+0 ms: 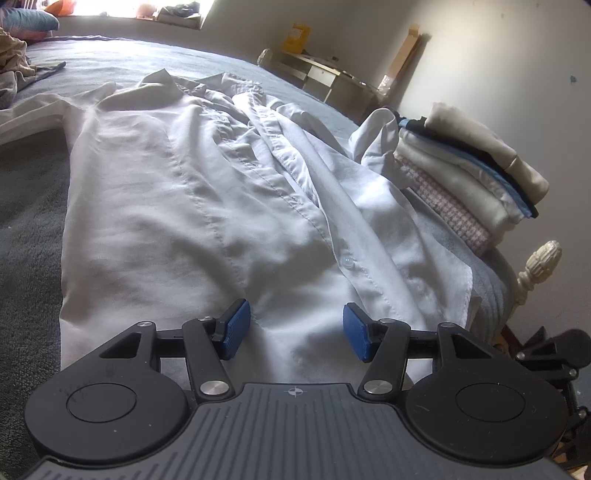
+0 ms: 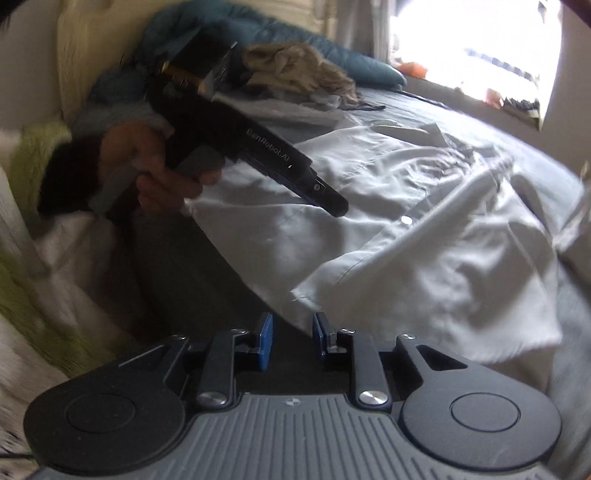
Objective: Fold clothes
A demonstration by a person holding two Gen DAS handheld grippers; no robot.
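Note:
A white button-up shirt point(image 1: 207, 177) lies spread and wrinkled on the grey bed, collar far from me and hem near me. My left gripper point(image 1: 295, 328) is open and empty, its blue pads just above the shirt's hem. In the right wrist view the same shirt point(image 2: 424, 221) lies ahead and to the right. My right gripper point(image 2: 292, 338) is open with a narrow gap and empty, over the grey bedspread just short of the shirt's near corner. The left gripper point(image 2: 332, 205) shows there from the side, held by a hand above the shirt.
A stack of folded clothes point(image 1: 465, 173) sits at the bed's right edge beside a cream bedpost point(image 1: 539, 266). Loose beige clothes point(image 2: 303, 70) and a blue pillow point(image 1: 33, 22) lie at the far end. A low desk point(image 1: 325, 74) stands by the wall.

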